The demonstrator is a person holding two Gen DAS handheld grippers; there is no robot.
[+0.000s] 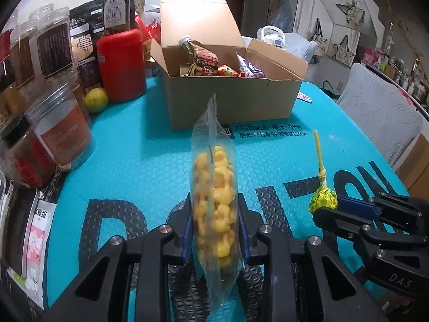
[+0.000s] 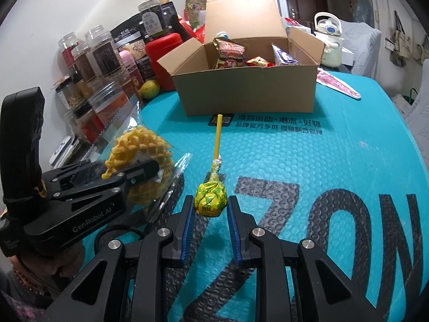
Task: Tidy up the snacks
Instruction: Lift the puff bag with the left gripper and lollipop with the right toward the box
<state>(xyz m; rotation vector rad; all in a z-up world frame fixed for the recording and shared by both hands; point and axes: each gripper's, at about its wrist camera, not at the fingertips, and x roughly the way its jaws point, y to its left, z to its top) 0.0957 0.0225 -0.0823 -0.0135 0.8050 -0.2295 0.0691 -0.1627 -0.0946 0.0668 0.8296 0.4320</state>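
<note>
Tools pinch one snack each: left tool (image 1: 214, 225) one clear bag (image 1: 214, 187), right tool (image 2: 210, 212) one lollipop (image 2: 210, 197).

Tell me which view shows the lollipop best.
The right wrist view: the lollipop sits centred between that gripper's jaws, its yellow-green wrapper and yellow stick fully visible, pointing toward the cardboard box. The left wrist view shows the lollipop smaller, off to the right.

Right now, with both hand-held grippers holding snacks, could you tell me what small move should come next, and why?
Probably carry the clear bag of yellow puffs, clamped in the left hand-held gripper, forward over the open cardboard box. The box already holds snack packets, and the right hand-held gripper holds the lollipop ready to follow.
</note>
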